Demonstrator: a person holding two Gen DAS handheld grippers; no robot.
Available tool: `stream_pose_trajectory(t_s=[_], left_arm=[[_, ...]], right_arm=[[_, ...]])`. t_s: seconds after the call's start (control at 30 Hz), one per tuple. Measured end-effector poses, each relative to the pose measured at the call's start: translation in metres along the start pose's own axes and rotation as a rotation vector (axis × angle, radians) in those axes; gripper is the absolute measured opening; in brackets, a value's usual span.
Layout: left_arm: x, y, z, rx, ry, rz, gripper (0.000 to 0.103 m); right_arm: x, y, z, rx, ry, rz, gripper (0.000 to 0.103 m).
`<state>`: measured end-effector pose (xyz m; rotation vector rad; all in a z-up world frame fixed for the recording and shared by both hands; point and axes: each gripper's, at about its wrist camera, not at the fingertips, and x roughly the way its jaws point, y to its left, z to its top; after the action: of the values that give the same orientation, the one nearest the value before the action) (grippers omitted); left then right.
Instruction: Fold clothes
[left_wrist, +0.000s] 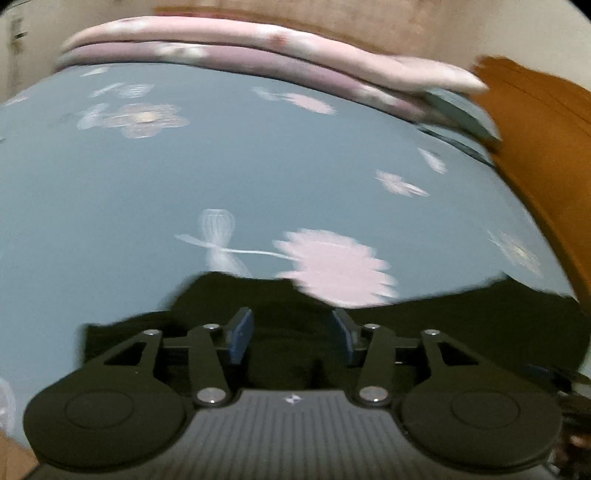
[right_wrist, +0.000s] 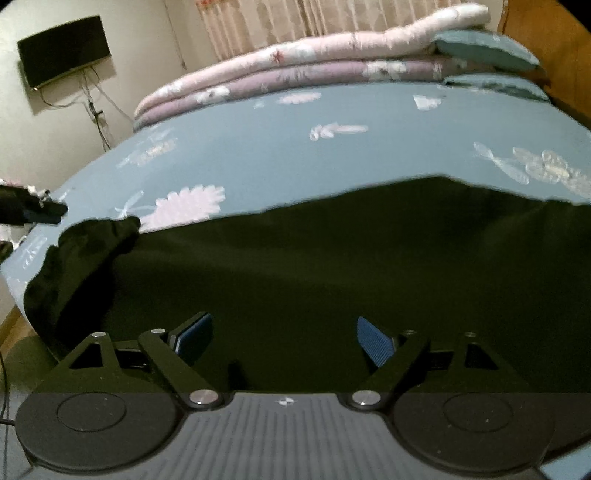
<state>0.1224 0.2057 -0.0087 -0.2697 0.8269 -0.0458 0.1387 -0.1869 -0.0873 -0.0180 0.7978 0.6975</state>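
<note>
Right wrist cam: right gripper (right_wrist: 284, 341) jaws spread wide, nothing between pads, hovering over dark garment (right_wrist: 314, 277) laid flat on blue floral bedsheet (right_wrist: 258, 155). One bunched corner of garment at far left. Left wrist cam, blurry: left gripper (left_wrist: 291, 334) jaws apart, narrower gap, garment edge under them, can't tell if touching. Folded pink quilts (right_wrist: 295, 62) + pillow (right_wrist: 484, 48) at far side of bed, wall TV (right_wrist: 64, 50) behind.

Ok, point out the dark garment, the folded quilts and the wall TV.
dark garment (right_wrist: 314, 280), right wrist view, middle of the cloth
folded quilts (right_wrist: 295, 59), right wrist view, side of the stack
TV (right_wrist: 62, 50), right wrist view, screen centre
</note>
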Motion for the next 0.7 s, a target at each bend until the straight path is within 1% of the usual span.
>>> stream_pose_trajectory(t_s=[0.07, 0.1, 0.2, 0.3, 0.37, 0.47, 0.53, 0.57, 0.63, 0.7], left_arm=[[0.009, -0.026, 0.0, 0.046, 0.024, -0.036, 0.053], [0.015, -0.036, 0.0, 0.068, 0.038, -0.04, 0.054], [0.042, -0.06, -0.003, 0.108, 0.095, -0.013, 0.054], [0.067, -0.075, -0.008, 0.134, 0.146, 0.042, 0.054], [0.079, -0.084, -0.011, 0.187, 0.17, 0.102, 0.054], [0.093, -0.091, -0.015, 0.267, 0.206, 0.193, 0.051], [0.094, -0.09, -0.017, 0.3, 0.214, 0.237, 0.025], [0.093, -0.09, -0.018, 0.319, 0.214, 0.25, 0.023], [0.088, -0.087, -0.019, 0.343, 0.218, 0.276, 0.013], [0.081, -0.081, -0.02, 0.342, 0.22, 0.296, 0.013]], right_arm=[[0.007, -0.002, -0.004, 0.013, 0.024, -0.006, 0.09], [0.008, -0.002, -0.006, 0.009, 0.019, -0.003, 0.093], [0.009, -0.002, -0.01, 0.004, 0.011, 0.008, 0.102], [0.01, -0.001, -0.012, -0.002, 0.006, 0.008, 0.103], [0.01, -0.002, -0.014, -0.003, -0.002, 0.012, 0.103], [0.009, -0.005, -0.016, 0.002, -0.016, 0.025, 0.103], [0.008, -0.008, -0.017, 0.011, -0.025, 0.039, 0.103], [0.007, -0.01, -0.017, 0.016, -0.03, 0.047, 0.103], [0.006, -0.013, -0.017, 0.028, -0.036, 0.06, 0.103], [0.006, -0.015, -0.017, 0.037, -0.04, 0.07, 0.103]])
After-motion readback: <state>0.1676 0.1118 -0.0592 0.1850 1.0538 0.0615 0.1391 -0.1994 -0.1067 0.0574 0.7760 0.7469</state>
